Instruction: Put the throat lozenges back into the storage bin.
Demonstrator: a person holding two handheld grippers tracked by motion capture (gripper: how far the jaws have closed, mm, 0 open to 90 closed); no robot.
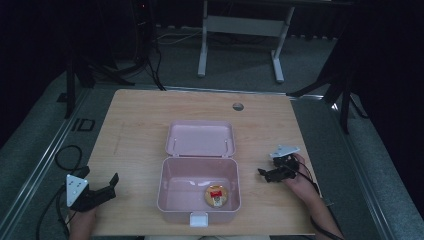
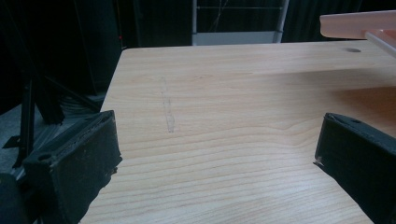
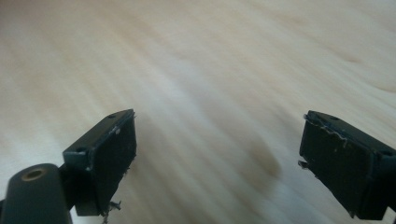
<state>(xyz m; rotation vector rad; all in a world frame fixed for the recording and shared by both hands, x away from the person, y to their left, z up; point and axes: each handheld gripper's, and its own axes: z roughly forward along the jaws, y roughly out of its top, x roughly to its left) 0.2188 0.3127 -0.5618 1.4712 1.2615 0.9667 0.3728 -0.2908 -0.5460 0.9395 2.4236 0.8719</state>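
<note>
**Both grippers open and empty, either side of the open pink box**

A pink box (image 1: 198,192) sits at the near middle of the wooden bench (image 1: 135,120), its lid (image 1: 200,138) thrown back flat behind it. A white latch (image 1: 198,219) juts from the front wall. Inside, on the box floor toward the right front corner, lies a small round item (image 1: 216,195), tan with a red patch on top; what it is cannot be made out.

The left gripper (image 1: 113,184) rests low at the near left edge of the bench, well apart from the box, its grey three-cornered plate facing up. Jaws stand wide apart with nothing between them. In the left gripper view, bare wood runs between the two jaws, and the edge of the pink lid (image 2: 357,22) shows at upper right.

The right gripper (image 1: 264,173) hangs just right of the box, near its right wall but not touching, pointed toward it. Its jaws are also spread wide and hold nothing; the right gripper view is blurred, with wood grain between them.

A cable hole (image 1: 238,106) marks the far side of the bench.
</note>
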